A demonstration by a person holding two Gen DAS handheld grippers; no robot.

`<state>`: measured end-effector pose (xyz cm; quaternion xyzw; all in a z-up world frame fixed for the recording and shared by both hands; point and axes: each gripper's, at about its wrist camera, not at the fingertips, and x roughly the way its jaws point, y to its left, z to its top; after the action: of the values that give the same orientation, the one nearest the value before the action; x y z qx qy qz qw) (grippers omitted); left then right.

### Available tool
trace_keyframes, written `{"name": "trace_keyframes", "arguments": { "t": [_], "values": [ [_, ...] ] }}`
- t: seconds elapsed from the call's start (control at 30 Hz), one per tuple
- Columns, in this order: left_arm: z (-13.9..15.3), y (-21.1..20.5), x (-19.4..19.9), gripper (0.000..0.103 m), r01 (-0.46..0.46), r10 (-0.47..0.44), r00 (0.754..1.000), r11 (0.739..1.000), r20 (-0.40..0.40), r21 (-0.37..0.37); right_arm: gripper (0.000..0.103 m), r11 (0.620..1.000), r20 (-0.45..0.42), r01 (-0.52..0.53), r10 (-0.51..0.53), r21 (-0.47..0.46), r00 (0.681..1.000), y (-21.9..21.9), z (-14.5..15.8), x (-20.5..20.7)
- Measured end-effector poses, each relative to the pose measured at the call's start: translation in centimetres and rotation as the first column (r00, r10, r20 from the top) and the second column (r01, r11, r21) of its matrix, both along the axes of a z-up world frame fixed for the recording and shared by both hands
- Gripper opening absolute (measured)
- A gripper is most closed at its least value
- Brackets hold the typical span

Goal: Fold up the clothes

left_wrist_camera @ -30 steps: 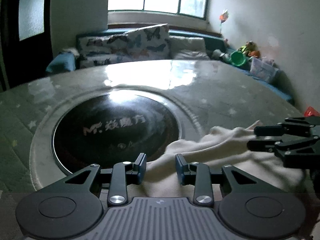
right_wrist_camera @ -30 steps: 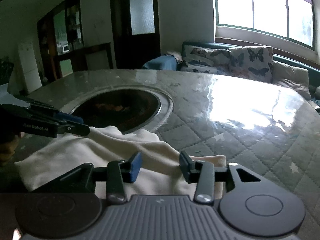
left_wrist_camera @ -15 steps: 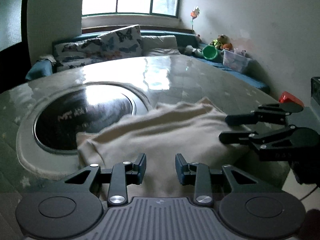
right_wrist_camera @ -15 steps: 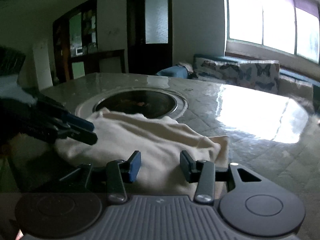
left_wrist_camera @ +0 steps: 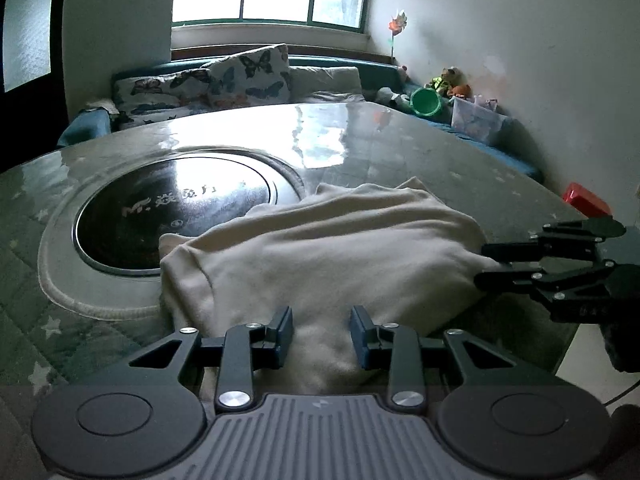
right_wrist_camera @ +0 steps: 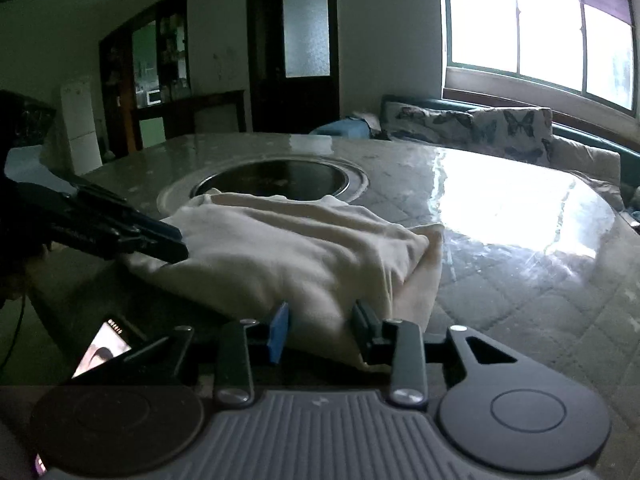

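Cream garment is lying bunched on the glass-topped table, its far edge overlapping the rim of the round black cooktop set into the table. The near edge is sitting at the table edge closest to both cameras.

Left gripper is sitting at that near edge, on the cooktop side. Its jaws are standing part-spread with cloth lying between them. Whether the pads are pressing on the fabric, cannot tell (gaps are showing on both sides).

Right gripper is working the other near corner, farther from the cooktop. Its jaws are closing with a thick fold of garment between them, and the fabric is filling the gap pad to pad.

A butterfly-print cushion is sitting on the bench beyond the cooktop, under the window.
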<state>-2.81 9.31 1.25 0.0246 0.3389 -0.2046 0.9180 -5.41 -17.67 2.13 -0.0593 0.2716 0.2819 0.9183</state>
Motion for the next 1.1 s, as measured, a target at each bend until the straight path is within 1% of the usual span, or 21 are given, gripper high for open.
{"name": "trace_keyframes", "arguments": {
  "t": [0.1, 0.2, 0.3, 0.37, 0.53, 0.6, 0.67, 0.7, 0.77, 0.8, 0.87, 0.93, 1.07, 1.1],
  "values": [
    [0.5, 0.2, -0.3, 0.035, -0.006, 0.006, 1.0, 1.0, 0.001, -0.008, 0.034, 1.0, 0.002, 0.001, -0.001, 0.025, 1.0, -0.4, 1.1, -0.3],
    [0.8, 0.4, -0.7, 0.035, -0.011, 0.011, 1.0, 1.0, 0.008, -0.008, 0.034, 1.0, 0.003, -0.004, 0.004, 0.025, 1.0, -0.6, 1.5, -0.4],
    [0.2, 0.7, -0.8, 0.035, -0.017, 0.017, 1.0, 1.0, -0.01, 0.005, 0.034, 1.0, -0.049, -0.01, 0.01, 0.001, 0.999, -0.5, 0.5, 0.0],
    [0.3, 0.8, -1.1, 0.036, -0.018, 0.018, 1.0, 1.0, -0.011, 0.003, 0.034, 1.0, -0.039, -0.019, 0.019, -0.002, 0.999, -0.5, 0.7, -0.2],
    [1.4, 0.0, -1.3, 0.037, 0.01, -0.01, 1.0, 1.0, 0.019, -0.005, 0.035, 0.997, 0.006, -0.066, 0.066, 0.027, 0.998, 0.3, 2.8, 0.1],
    [1.6, -0.6, -1.3, 0.04, 0.028, -0.028, 0.999, 1.0, 0.033, -0.011, 0.035, 0.996, 0.034, -0.089, 0.088, 0.012, 0.995, 1.4, 3.0, 0.6],
    [1.4, -1.2, -1.2, 0.041, 0.038, -0.037, 0.999, 0.999, 0.032, -0.008, 0.035, 0.995, 0.055, -0.098, 0.098, 0.003, 0.994, 2.5, 2.7, 1.3],
    [1.1, -1.4, -1.0, 0.041, 0.04, -0.04, 0.999, 0.999, 0.018, -0.007, 0.035, 0.995, 0.057, -0.102, 0.102, 0.002, 0.993, 2.9, 2.5, 1.6],
    [0.4, -1.6, -0.8, 0.041, 0.047, -0.047, 0.999, 0.999, -0.014, 0.001, 0.035, 0.994, 0.022, -0.112, 0.112, -0.012, 0.993, 3.6, 1.6, 2.4],
    [0.1, -1.5, -0.8, 0.041, 0.045, -0.045, 0.999, 0.999, -0.021, 0.005, 0.035, 0.994, 0.002, -0.11, 0.11, -0.025, 0.994, 3.8, 1.1, 2.6],
    [0.2, -1.2, -1.0, 0.042, 0.043, -0.043, 0.999, 0.999, -0.021, -0.006, 0.036, 0.993, -0.013, -0.112, 0.112, -0.025, 0.994, 3.6, 0.6, 2.6],
    [0.4, -0.9, -1.1, 0.044, 0.034, -0.034, 0.999, 0.999, -0.022, -0.017, 0.043, 0.994, -0.012, -0.107, 0.107, -0.011, 0.994, 3.3, 1.0, 2.6],
    [0.9, -0.1, -1.0, 0.047, -0.001, 0.0, 1.0, 0.999, -0.018, -0.032, 0.048, 0.997, 0.01, -0.071, 0.071, 0.006, 0.997, 2.4, 1.9, 2.6],
    [1.0, 0.1, -0.9, 0.048, -0.014, 0.013, 1.0, 0.999, -0.017, -0.035, 0.053, 0.998, 0.015, -0.057, 0.057, 0.003, 0.998, 2.1, 2.1, 2.8]
  ]
}}
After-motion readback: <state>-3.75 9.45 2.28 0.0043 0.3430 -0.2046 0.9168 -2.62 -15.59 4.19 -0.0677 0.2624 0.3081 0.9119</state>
